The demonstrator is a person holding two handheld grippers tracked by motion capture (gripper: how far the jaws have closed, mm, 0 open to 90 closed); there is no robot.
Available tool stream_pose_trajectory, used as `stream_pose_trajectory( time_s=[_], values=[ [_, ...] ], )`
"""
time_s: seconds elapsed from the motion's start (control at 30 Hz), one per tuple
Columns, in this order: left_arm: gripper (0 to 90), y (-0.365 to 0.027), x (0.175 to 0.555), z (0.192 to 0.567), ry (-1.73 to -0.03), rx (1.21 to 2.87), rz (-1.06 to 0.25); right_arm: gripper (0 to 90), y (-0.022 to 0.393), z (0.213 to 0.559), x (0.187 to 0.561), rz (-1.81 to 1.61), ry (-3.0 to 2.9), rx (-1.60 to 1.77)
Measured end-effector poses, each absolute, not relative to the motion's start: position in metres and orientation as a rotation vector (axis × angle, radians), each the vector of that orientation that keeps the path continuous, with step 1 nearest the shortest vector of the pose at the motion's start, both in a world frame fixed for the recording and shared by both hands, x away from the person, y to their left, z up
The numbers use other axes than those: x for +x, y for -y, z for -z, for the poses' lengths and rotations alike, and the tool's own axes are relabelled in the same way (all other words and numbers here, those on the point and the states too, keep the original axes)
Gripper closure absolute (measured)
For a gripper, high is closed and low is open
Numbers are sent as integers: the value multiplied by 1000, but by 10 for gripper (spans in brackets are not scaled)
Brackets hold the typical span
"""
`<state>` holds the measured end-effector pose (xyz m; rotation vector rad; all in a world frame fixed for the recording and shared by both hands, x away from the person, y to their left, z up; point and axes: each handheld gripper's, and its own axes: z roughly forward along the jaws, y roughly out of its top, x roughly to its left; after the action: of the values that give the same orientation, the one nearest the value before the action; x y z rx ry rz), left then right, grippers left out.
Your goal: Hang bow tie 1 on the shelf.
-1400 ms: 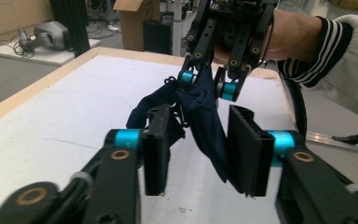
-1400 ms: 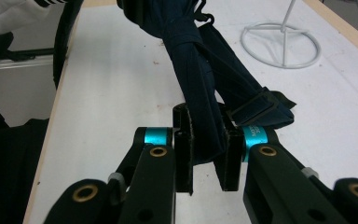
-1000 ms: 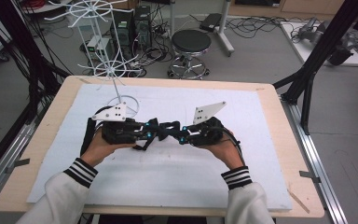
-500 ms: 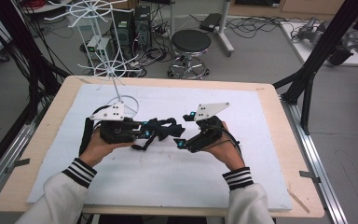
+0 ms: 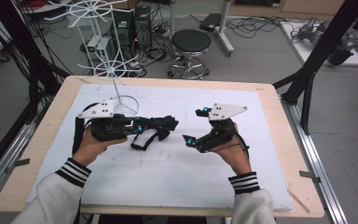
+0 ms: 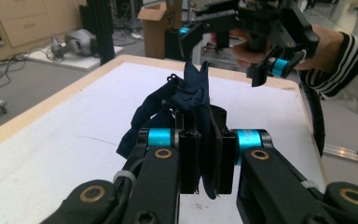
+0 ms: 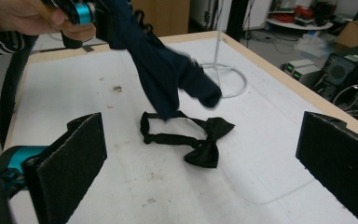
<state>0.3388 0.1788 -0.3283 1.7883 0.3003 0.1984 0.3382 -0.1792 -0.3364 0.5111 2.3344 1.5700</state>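
A dark navy cloth (image 5: 162,123) hangs bunched from my left gripper (image 5: 142,128), which is shut on it; in the left gripper view the cloth (image 6: 192,97) is pinched between the two black jaws of that gripper (image 6: 207,161). Under the cloth a black bow tie (image 5: 145,140) lies flat on the white mat, with its strap looped (image 7: 209,140). My right gripper (image 5: 194,126) sits a short way right of the cloth. Its jaws have just been opening and now stand wide (image 7: 207,163) with nothing between them.
A white wire stand (image 5: 117,70) rises from a ring base (image 7: 228,81) on the mat (image 5: 177,172) behind my left hand. Beyond the wooden table edge (image 5: 279,116) are a stool (image 5: 191,44), cables and black frame legs.
The right gripper was shut against the cloth beside the left gripper. It has opened, let the cloth go and drawn back to the right. The left gripper still holds the cloth.
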Motion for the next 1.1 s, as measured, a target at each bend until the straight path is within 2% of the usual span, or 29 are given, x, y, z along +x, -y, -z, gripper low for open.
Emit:
stream_pose_trajectory(
  time_s=[0.43,1.1],
  values=[
    [838,-213,341,312,-390,1710,-275,9,218,347,318,-1614,-2209,627],
    [837,-229,350,294,-539,1621,-363,9,260,371,289,-1598,-2069,751]
  ],
)
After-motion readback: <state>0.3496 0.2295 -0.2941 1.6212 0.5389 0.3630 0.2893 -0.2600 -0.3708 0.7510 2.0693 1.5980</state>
